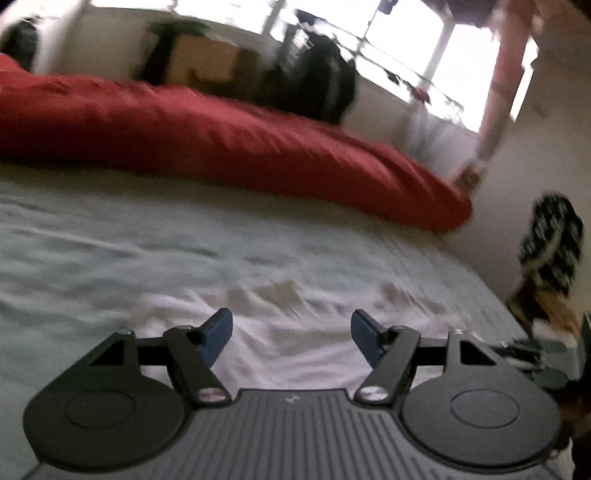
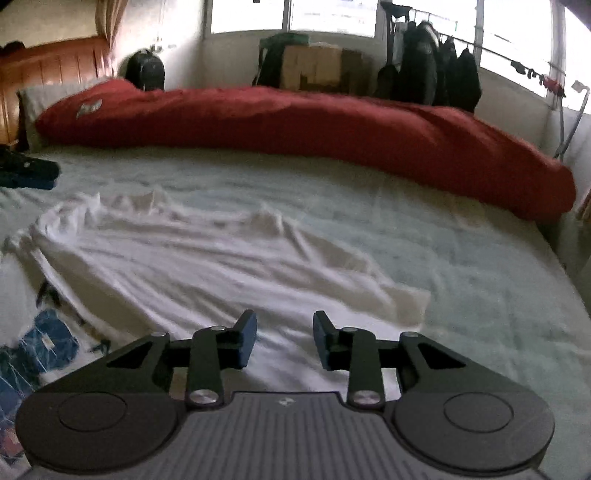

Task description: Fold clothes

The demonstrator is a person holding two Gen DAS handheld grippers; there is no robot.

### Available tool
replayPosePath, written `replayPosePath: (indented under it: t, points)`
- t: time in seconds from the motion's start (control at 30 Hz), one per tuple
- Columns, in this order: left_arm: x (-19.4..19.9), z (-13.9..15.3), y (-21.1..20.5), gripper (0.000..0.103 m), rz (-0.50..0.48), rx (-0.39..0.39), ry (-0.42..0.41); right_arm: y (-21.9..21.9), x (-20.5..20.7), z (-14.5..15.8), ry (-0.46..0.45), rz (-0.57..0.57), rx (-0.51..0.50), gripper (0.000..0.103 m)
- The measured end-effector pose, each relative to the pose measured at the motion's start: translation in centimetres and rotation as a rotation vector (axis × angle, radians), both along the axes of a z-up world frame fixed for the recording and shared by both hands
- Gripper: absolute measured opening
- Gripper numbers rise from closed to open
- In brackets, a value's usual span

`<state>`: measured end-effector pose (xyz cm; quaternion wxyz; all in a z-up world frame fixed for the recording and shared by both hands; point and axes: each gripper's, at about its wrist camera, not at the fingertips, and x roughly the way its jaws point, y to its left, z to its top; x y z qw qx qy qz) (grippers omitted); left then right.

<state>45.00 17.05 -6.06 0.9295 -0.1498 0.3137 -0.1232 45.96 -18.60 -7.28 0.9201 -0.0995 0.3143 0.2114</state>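
Both tongs empty above the white garment on the bed

The white garment (image 2: 207, 258) lies rumpled on the bed (image 2: 461, 280), on the near side of the red duvet (image 2: 295, 122). The left tongs (image 1: 291, 336) stand wide, the right tongs (image 2: 284, 339) narrower, nothing between either pair. With cloth this bunched, a pinch could catch the pale sheet too, or only one layer, dragging the fold crooked.

- A bed with a pale sheet (image 2: 461, 266) fills the foreground; a long red duvet (image 2: 295, 118) lies rolled along its far side
- Bright windows (image 2: 332, 14) run above a white wall; daylight glares through
- A wooden headboard (image 2: 48, 70) stands left; cardboard boxes (image 2: 317, 68) and dark hanging coats (image 2: 436, 62) line the wall
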Motion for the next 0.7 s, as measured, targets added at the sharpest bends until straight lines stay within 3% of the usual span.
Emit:
replayPosePath:
  t: [0.07, 0.13, 0.2, 0.3, 0.47, 0.57, 0.63, 0.7]
  points:
    - [0.9, -2.0, -0.2, 0.071, 0.001, 0.001, 0.047, -0.4, -0.2, -0.5, 0.0, 0.0, 0.011, 0.041]
    - [1.2, -3.6, 0.6, 0.063, 0.025, -0.015, 0.091, -1.0, -0.4, -0.7, 0.0, -0.008, 0.018, 0.044]
    - [0.4, -3.5, 1.6, 0.063, 0.044, -0.067, 0.098, -1.7, -0.4, -0.7, 0.005, -0.021, 0.014, 0.046]
    - [-1.0, -1.3, 1.3, 0.064, 0.05, -0.033, 0.09, -2.4, -0.6, -0.2, 0.007, -0.042, 0.015, 0.046]
    - [-1.5, 0.9, -3.6, 0.072, -0.08, 0.163, -0.025, -0.3, -1.6, 1.9, -0.036, 0.014, 0.072, 0.049]
    - [-1.1, -0.9, -6.2, 0.071, -0.111, 0.281, 0.027, 2.5, -1.8, 1.9, -0.045, 0.063, 0.03, 0.052]
    - [-1.6, -2.7, -6.4, 0.072, -0.117, 0.302, 0.087, 3.4, -1.6, 1.0, -0.008, 0.077, 0.009, 0.052]
    - [-3.8, -3.2, -6.0, 0.072, -0.135, 0.327, 0.044, 3.2, -2.1, 0.0, 0.015, 0.074, -0.026, 0.053]
